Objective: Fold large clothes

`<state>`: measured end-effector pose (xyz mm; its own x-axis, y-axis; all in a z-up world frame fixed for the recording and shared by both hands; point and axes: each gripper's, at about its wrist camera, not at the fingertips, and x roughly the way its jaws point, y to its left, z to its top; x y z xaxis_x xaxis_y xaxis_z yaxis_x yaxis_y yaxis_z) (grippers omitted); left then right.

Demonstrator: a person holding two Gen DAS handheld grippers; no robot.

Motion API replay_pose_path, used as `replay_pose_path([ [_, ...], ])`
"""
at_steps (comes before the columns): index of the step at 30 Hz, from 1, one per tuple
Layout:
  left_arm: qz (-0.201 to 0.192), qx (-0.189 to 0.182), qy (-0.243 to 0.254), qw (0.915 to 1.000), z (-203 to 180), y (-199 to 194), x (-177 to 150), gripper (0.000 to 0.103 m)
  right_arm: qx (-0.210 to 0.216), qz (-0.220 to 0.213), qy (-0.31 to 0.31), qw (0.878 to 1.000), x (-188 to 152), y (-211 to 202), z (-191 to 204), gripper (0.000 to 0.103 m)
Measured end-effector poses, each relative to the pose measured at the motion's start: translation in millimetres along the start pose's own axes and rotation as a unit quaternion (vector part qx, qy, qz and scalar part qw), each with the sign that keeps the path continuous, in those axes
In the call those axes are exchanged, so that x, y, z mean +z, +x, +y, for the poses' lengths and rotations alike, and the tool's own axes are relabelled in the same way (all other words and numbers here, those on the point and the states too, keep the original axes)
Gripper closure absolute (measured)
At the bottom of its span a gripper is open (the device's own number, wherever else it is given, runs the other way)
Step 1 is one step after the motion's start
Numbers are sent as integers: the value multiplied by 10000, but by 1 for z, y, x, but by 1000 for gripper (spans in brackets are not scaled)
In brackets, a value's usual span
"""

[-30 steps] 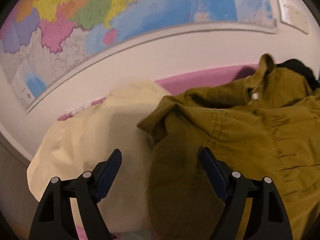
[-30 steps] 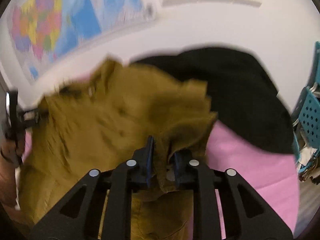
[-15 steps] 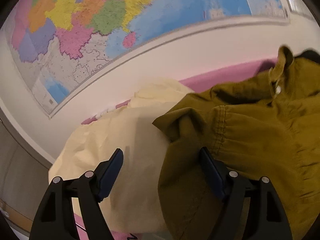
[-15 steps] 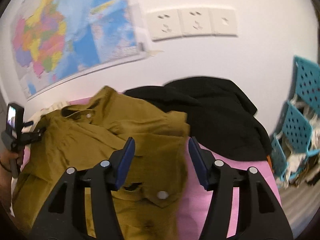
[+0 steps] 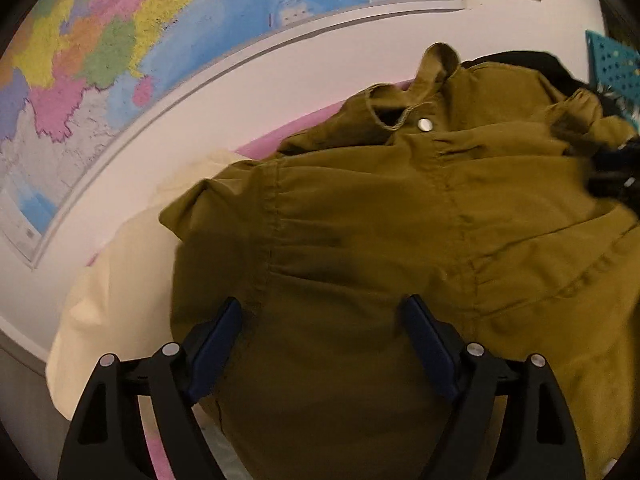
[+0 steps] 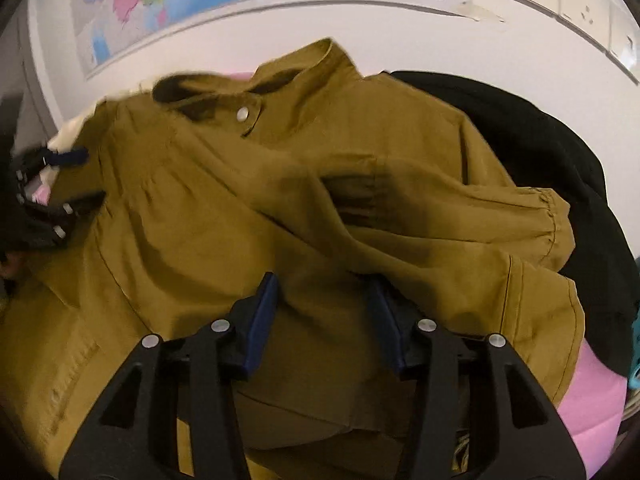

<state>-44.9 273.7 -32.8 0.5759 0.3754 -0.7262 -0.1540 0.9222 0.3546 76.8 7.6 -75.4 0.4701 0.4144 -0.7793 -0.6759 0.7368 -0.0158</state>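
The jacket (image 5: 400, 232) is olive-mustard all over, with a pale metallic snap button (image 5: 425, 123) near the collar. Beside it lies a cream-yellow garment (image 5: 120, 280), and behind it a black one (image 6: 520, 128). The surface underneath is pink (image 6: 592, 400). The wall map (image 5: 120, 40) is patched in yellow, green, orange, pink and purple against blue sea. A teal perforated basket (image 5: 612, 68) shows at the edge.
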Motion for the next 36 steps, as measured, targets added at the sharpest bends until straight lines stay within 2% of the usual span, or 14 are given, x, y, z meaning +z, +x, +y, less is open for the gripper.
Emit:
replay_pose_path([
  [4, -87, 244, -99, 9996, 4, -11, 1, 22, 201, -352, 152, 9991, -4, -37, -3, 57],
  [8, -324, -43, -468, 9984, 21, -35, -9, 22, 377, -432, 218, 9981, -26, -65, -3, 56],
  [11, -501, -348, -578, 9965, 33, -52, -24, 22, 317, -289, 163, 9989, -35, -59, 3, 55],
  [14, -381, -113, -612, 9973, 39, -52, -34, 22, 307, -81, 209, 9993, -42, -43, 9, 54],
  [16, -267, -120, -832, 9961, 51, -49, -44, 22, 299, 14, 309, 9991, -44, -32, 10, 53],
  [20, -196, -366, -1291, 9908, 76, -57, -64, 22, 367, -100, 496, 9980, -42, -35, 9, 51],
  [24, -207, -671, -1397, 9877, 82, -71, -82, 22, 498, -269, 618, 9965, -49, -57, 10, 51],
  [27, -199, -979, -1353, 9858, 77, -79, -97, 21, 712, -449, 765, 9935, -60, -83, 9, 47],
  [30, -156, -1205, -1225, 9850, 68, -87, -113, 20, 745, -634, 950, 9907, -76, -114, 5, 42],
  [32, -105, -1344, -1163, 9840, 63, -92, -124, 19, 718, -723, 1145, 9882, -93, -134, -1, 33],
  [36, -21, -1623, -1120, 9804, 64, -103, -147, 19, 497, -710, 1520, 9846, -131, -160, -15, 29],
])
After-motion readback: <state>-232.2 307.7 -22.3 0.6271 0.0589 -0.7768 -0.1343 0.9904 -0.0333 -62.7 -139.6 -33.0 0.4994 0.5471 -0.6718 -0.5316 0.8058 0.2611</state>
